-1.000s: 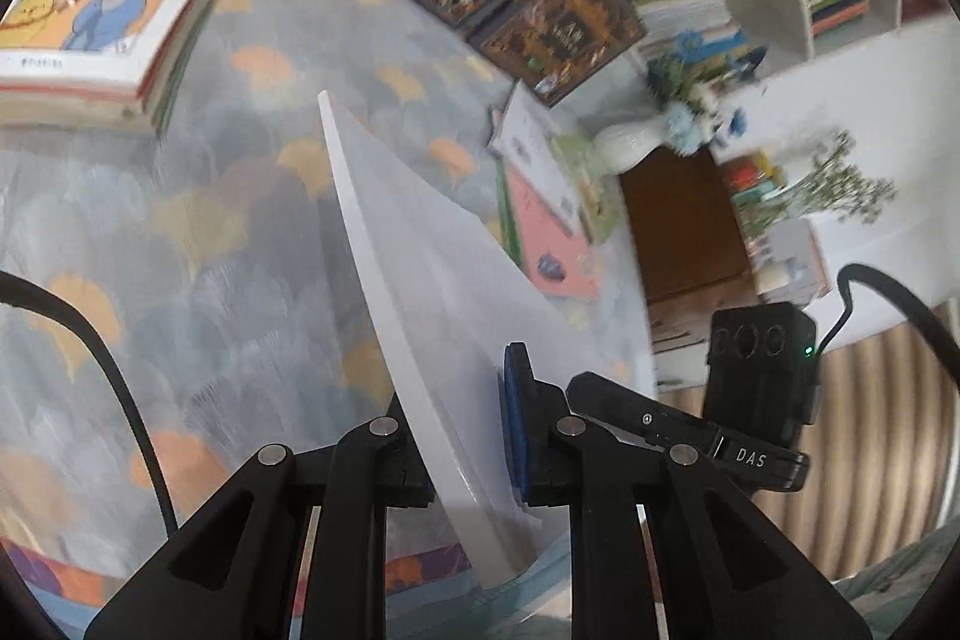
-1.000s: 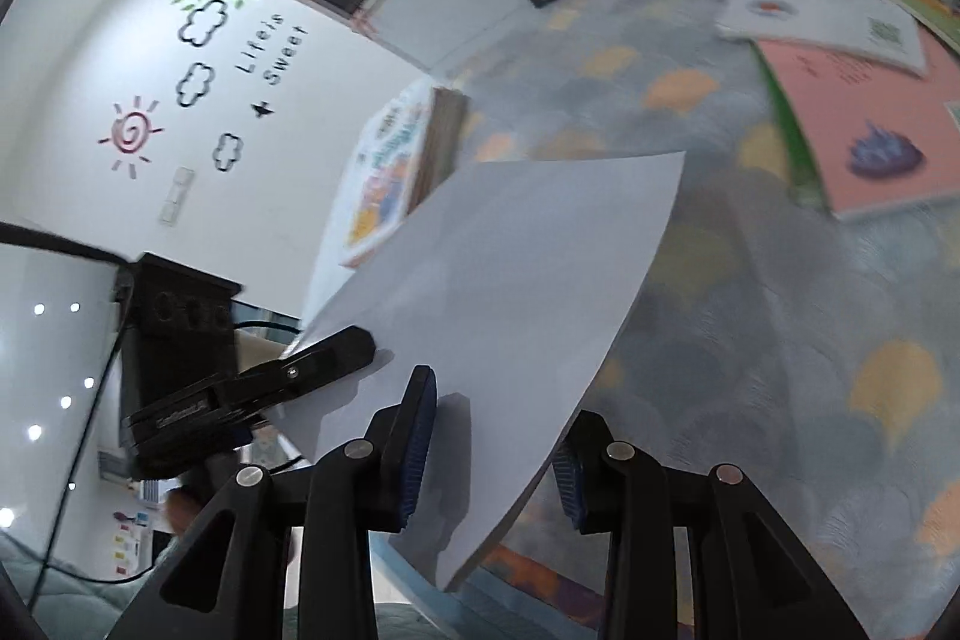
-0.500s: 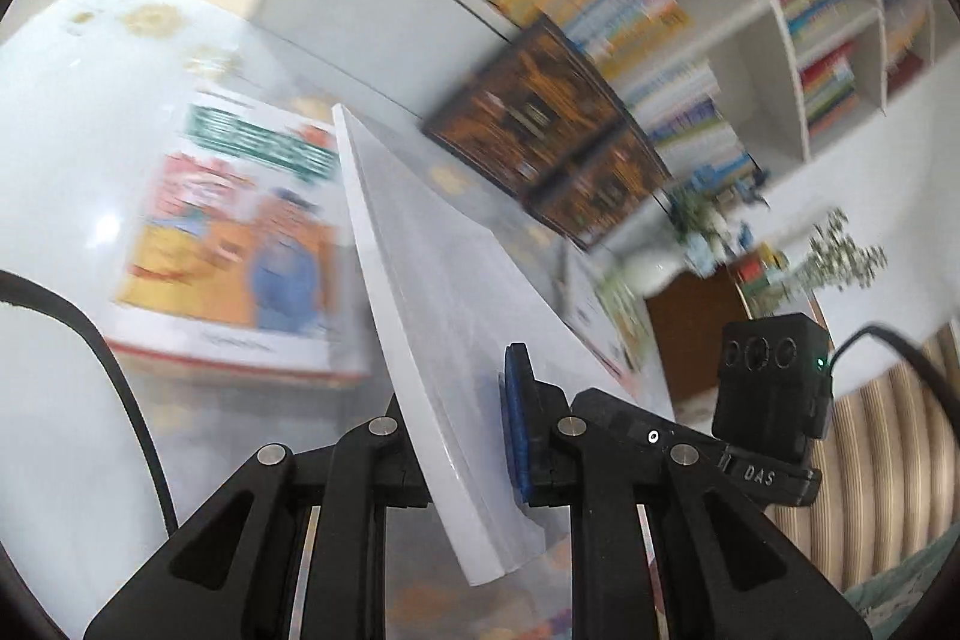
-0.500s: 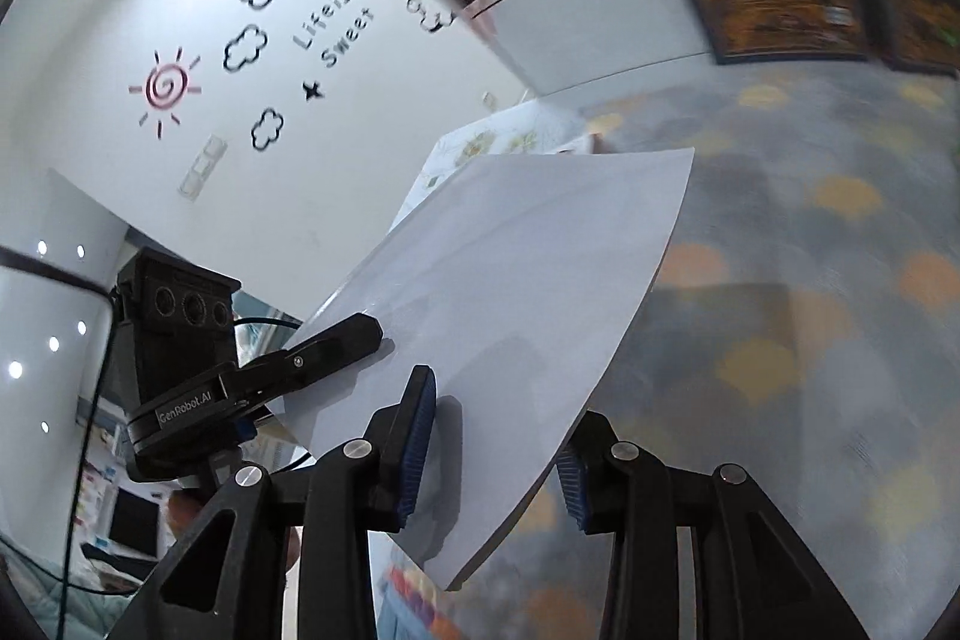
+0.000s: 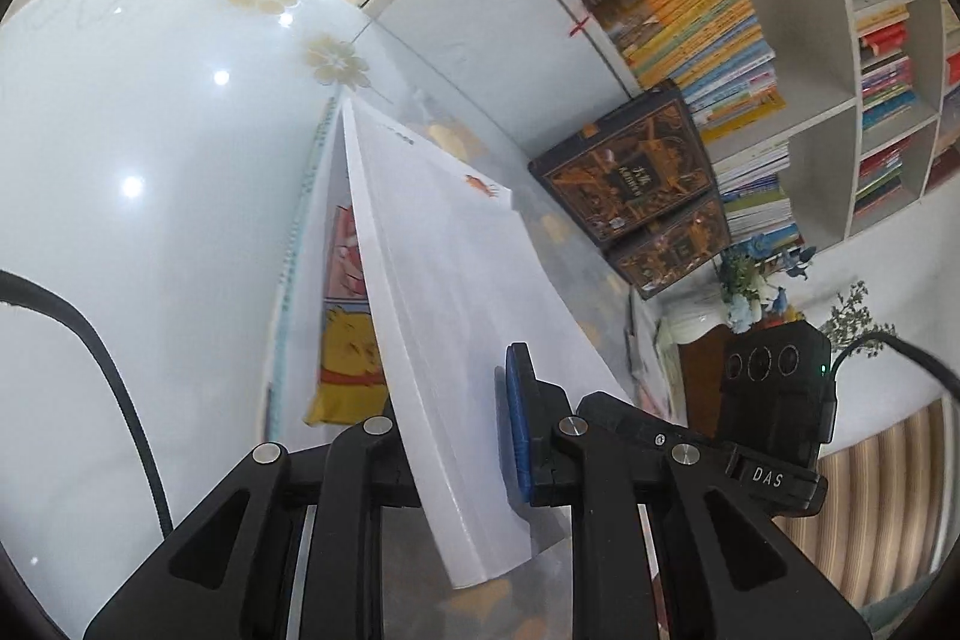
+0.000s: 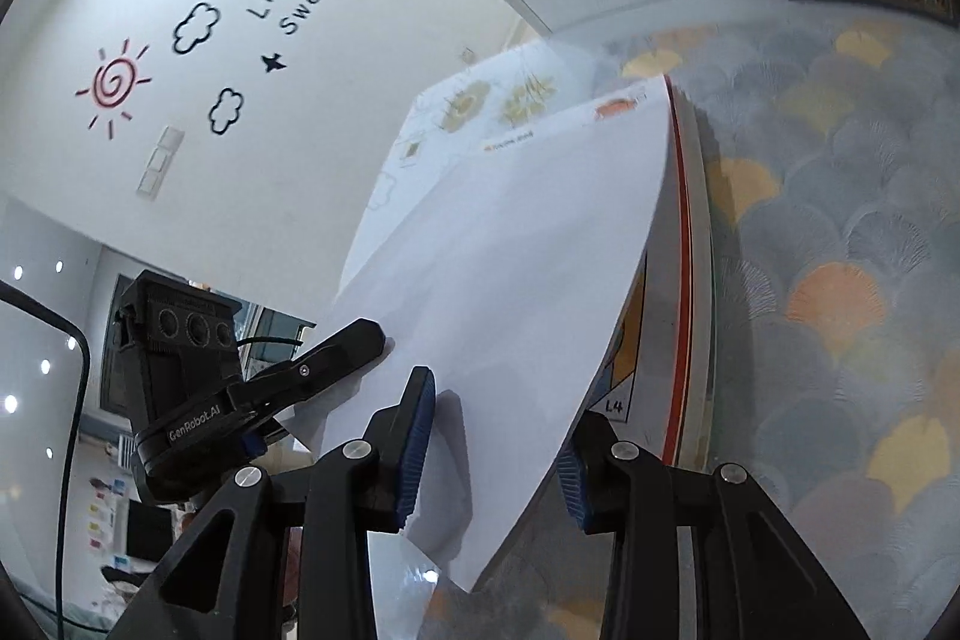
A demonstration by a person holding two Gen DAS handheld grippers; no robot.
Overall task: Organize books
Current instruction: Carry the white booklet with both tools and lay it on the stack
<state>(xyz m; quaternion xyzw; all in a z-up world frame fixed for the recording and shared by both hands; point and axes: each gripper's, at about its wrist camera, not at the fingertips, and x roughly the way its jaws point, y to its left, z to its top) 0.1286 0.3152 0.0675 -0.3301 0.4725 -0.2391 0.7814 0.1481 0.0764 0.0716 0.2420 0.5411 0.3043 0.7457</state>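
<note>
A thin white book [image 5: 444, 280] hangs tilted between both grippers. My left gripper [image 5: 450, 418] is shut on its near edge, with the blue pad [image 5: 516, 424] pressed to the cover. In the right wrist view the same white book [image 6: 510, 250] runs slantwise through my right gripper [image 6: 492, 448], which is shut on it with both pads touching. The left gripper's finger [image 6: 342, 346] clamps the book's left side there. Right under the book lies a stack of cartoon books [image 5: 345, 340], whose red-edged side [image 6: 684, 280] shows past the white cover.
A patterned grey and orange cloth [image 6: 840, 220] covers the surface to the right. Two dark ornate books [image 5: 630, 178] lean against a white bookshelf [image 5: 870, 40] full of books. A vase of flowers [image 5: 744, 280] stands beyond. A glossy white panel [image 5: 120, 160] rises at the left.
Both grippers have carried the white book sideways across the patterned cloth, from the middle of the surface to just over the cartoon book stack. The grip on it looks unchanged.
</note>
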